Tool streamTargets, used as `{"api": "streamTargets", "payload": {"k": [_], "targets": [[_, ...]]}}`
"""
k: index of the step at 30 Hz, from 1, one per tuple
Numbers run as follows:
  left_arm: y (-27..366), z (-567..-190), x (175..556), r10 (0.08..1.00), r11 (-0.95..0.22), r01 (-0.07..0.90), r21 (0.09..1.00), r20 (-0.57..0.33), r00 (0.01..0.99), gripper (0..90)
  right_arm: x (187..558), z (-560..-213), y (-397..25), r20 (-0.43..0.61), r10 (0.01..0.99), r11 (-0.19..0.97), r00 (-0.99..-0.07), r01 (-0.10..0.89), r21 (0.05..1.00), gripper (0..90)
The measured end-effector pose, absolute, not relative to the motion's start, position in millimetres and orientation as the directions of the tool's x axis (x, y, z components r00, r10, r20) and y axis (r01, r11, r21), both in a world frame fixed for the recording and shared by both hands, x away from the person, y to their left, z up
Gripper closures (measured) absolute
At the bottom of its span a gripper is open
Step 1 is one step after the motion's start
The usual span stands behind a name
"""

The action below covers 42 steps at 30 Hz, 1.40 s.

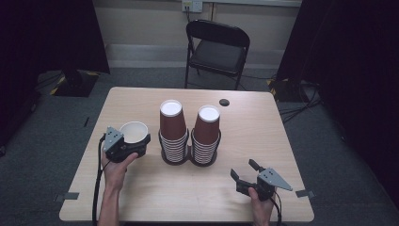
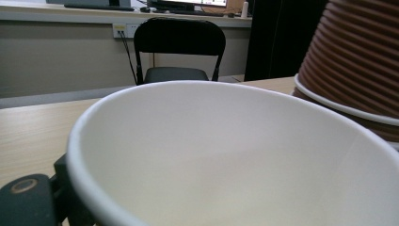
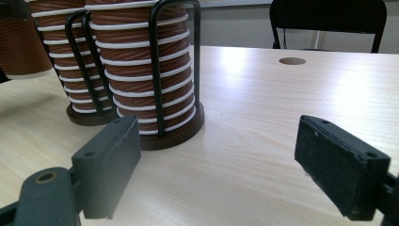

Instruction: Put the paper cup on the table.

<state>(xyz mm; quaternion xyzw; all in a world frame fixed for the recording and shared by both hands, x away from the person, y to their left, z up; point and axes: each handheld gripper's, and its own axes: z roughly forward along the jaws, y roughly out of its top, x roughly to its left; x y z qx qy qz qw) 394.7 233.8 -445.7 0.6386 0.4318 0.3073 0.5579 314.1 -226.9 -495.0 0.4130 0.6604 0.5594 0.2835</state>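
Observation:
Two stacks of upside-down brown paper cups stand mid-table in black wire holders, the left stack (image 1: pixel 172 132) and the right stack (image 1: pixel 207 134). My left gripper (image 1: pixel 137 143) is shut on a single upright brown cup (image 1: pixel 133 132), just left of the left stack. In the left gripper view that cup's white inside (image 2: pixel 226 155) is close up, with the ribbed stack (image 2: pixel 357 61) at the right. My right gripper (image 1: pixel 243 168) rests near the front right of the table, open and holding nothing. In the right gripper view its jaws (image 3: pixel 216 160) stand wide apart before the nearer stack (image 3: pixel 141 70).
A black folding chair (image 1: pixel 216 47) stands beyond the table's far edge. A round cable hole (image 1: pixel 224 102) sits at the back of the tabletop (image 1: pixel 263 136). Dark curtains hang on both sides of the room.

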Motion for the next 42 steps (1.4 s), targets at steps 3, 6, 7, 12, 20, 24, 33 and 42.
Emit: {"api": "streamTargets", "payload": {"k": [3, 6, 7, 12, 20, 24, 33, 42], "targets": [[232, -453, 402, 0.898, -0.024, 0.241, 0.97, -0.085, 0.432, 7.1, 314, -495, -228, 0.097, 0.869, 0.021, -0.486, 0.231, 0.973, 13.9], [230, -459, 409, 0.905, -0.055, 0.258, 0.965, -0.061, 0.422, 6.9, 314, -495, -227, 0.088, 0.872, 0.026, -0.482, 0.225, 0.974, 14.0], [230, -459, 409, 0.905, -0.055, 0.258, 0.965, -0.061, 0.422, 6.8, 314, -495, -227, 0.088, 0.872, 0.026, -0.482, 0.225, 0.974, 14.0], [224, -467, 418, 0.912, -0.056, 0.263, 0.963, -0.058, 0.406, 5.8, 313, -495, -226, 0.075, 0.876, 0.037, -0.477, 0.223, 0.974, 14.2], [222, -476, 425, 0.917, -0.071, 0.279, 0.958, -0.047, 0.395, 6.0, 312, -495, -224, 0.067, 0.876, 0.046, -0.477, 0.222, 0.974, 14.8], [223, -478, 426, 0.92, -0.081, 0.292, 0.953, -0.041, 0.389, 6.7, 312, -495, -224, 0.064, 0.876, 0.05, -0.479, 0.221, 0.974, 15.2], [222, -483, 424, 0.925, -0.14, 0.364, 0.921, -0.01, 0.38, 10.8, 312, -495, -224, 0.064, 0.875, 0.05, -0.48, 0.222, 0.974, 15.4], [221, -488, 425, 0.923, -0.176, 0.419, 0.891, 0.001, 0.385, 13.4, 312, -495, -225, 0.067, 0.877, 0.045, -0.476, 0.22, 0.975, 15.7]]}}
